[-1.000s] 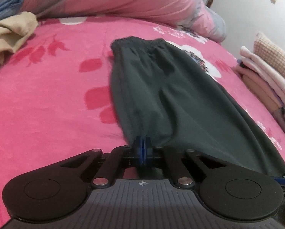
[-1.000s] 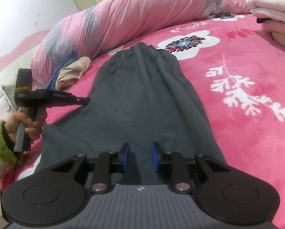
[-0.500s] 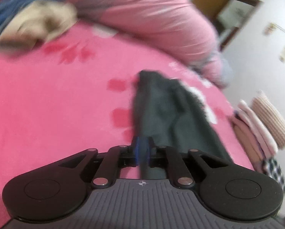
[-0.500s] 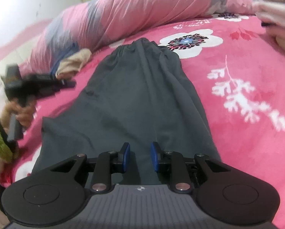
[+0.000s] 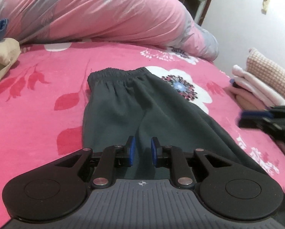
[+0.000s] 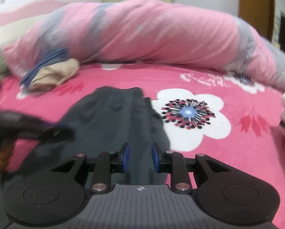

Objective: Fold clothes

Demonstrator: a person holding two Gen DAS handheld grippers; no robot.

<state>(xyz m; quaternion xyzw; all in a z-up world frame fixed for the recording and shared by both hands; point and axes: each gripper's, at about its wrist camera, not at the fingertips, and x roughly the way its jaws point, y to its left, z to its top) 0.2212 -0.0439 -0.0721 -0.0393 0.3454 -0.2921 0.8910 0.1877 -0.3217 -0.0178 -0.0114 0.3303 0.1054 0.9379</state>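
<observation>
One pair of dark trousers [image 5: 134, 103] is lying flat on the pink bed [image 5: 37, 118], waistband at the far end toward the rolled quilt [image 5: 104, 13], legs running back under both grippers. I am holding the left gripper [image 5: 142, 149] just above the cloth with its fingers opening and nothing between them. The right gripper [image 6: 139, 157] is hovering with fingers apart, also empty. I judge the fabric light, soft and limp, so it is likely to sag and crease; I am thinking of pinching it at the hem corners or the elastic waistband. Two loose garments are sitting at the left by the quilt, and one folded stack [image 5: 257, 87] at the right, though blur is making that count uncertain.
</observation>
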